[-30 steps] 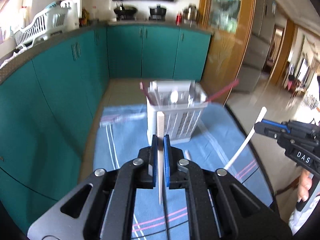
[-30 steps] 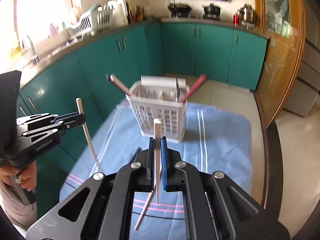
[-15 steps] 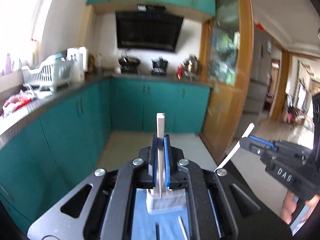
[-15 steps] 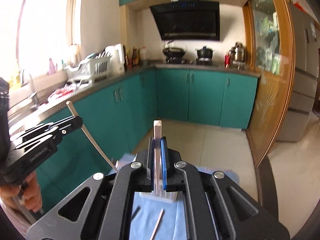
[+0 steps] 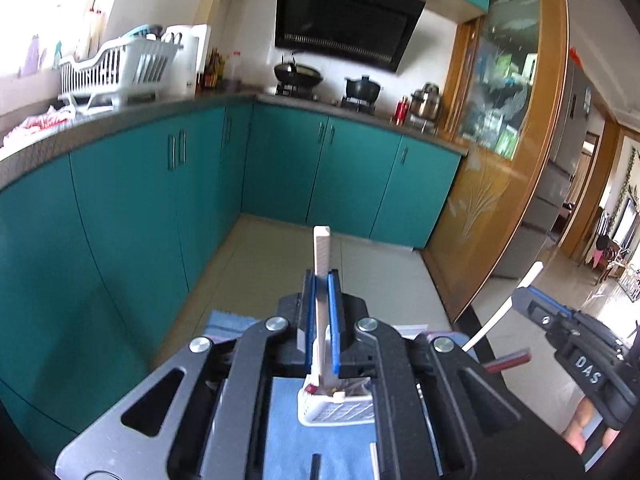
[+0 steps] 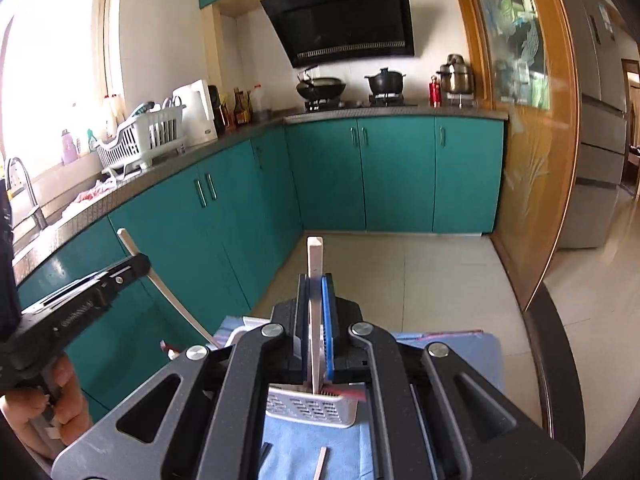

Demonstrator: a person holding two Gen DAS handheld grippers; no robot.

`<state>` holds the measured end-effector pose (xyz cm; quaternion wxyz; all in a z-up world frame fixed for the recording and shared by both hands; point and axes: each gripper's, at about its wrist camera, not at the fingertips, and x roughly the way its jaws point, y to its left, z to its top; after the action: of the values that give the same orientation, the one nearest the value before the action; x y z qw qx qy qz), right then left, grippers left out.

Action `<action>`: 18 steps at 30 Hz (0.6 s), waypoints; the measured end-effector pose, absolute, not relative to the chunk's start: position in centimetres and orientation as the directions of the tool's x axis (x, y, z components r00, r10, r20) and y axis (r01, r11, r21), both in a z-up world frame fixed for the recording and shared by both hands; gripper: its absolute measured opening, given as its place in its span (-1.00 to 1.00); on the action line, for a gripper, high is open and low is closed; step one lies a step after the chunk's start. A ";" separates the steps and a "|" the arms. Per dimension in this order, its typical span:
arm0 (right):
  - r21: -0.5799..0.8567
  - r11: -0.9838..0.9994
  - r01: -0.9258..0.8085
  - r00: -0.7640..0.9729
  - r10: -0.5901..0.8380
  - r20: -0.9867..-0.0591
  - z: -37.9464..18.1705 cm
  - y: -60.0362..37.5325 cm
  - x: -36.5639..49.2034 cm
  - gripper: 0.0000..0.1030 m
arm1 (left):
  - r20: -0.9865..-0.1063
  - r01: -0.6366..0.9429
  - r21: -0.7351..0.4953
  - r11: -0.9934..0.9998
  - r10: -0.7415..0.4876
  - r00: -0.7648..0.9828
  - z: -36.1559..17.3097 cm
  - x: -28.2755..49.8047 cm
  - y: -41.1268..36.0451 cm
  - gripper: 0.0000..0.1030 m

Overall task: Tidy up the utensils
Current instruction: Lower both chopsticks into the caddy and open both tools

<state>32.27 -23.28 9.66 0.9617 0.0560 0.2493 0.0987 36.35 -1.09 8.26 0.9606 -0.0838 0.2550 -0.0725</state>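
Observation:
My left gripper [image 5: 321,280] is shut on a pale chopstick [image 5: 321,252] that stands upright, its lower end over the white slotted utensil basket [image 5: 340,410]. My right gripper [image 6: 315,284] is shut on a second pale chopstick [image 6: 314,256], also upright above the basket [image 6: 312,406]. Each gripper shows in the other's view: the right one [image 5: 524,294] at the right, the left one [image 6: 138,264] at the left, both raised above the table. A red chopstick [image 5: 508,360] leans out of the basket.
The basket stands on a blue striped cloth [image 6: 296,444]. Loose chopsticks lie on the cloth: a pale one [image 6: 321,462] and a dark one [image 6: 264,454]. Teal cabinets [image 6: 328,172], a counter with a dish rack [image 6: 140,140] and a stove lie beyond.
Both grippers have risen and tilted up with their chopsticks. The basket has dropped from the middle of each view to behind the jaws at the bottom.

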 end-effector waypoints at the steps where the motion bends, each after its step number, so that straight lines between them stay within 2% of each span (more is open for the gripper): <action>1: 0.155 0.974 -0.164 0.854 0.219 -0.472 9.4 -23.2 32.2 -0.87 | -0.490 0.098 -0.203 0.974 -0.188 0.851 7.6 36.6 -1.1 -0.88; 9: 0.157 0.974 -0.167 0.839 0.223 -0.496 8.6 -23.4 31.7 -0.87 | -0.509 0.102 -0.183 0.978 -0.183 0.841 6.0 35.7 -1.2 -0.87; 12: 0.170 0.973 -0.157 0.844 0.221 -0.489 8.9 -23.9 31.3 -0.82 | -0.492 0.114 -0.182 0.977 -0.191 0.850 6.4 34.7 -0.9 -0.74; 14: 0.183 0.971 -0.151 0.854 0.221 -0.471 9.4 -24.4 30.7 -0.67 | -0.477 0.115 -0.181 0.977 -0.190 0.858 6.8 34.0 -0.8 -0.59; 18: 0.193 0.970 -0.146 0.877 0.218 -0.429 10.5 -25.4 28.7 -0.63 | -0.449 0.109 -0.166 0.980 -0.173 0.877 7.6 32.1 -0.4 -0.58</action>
<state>28.69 -25.37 10.47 0.9655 0.0777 0.2299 0.0943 32.10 -0.40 7.64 0.9663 -0.0679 0.2375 -0.0730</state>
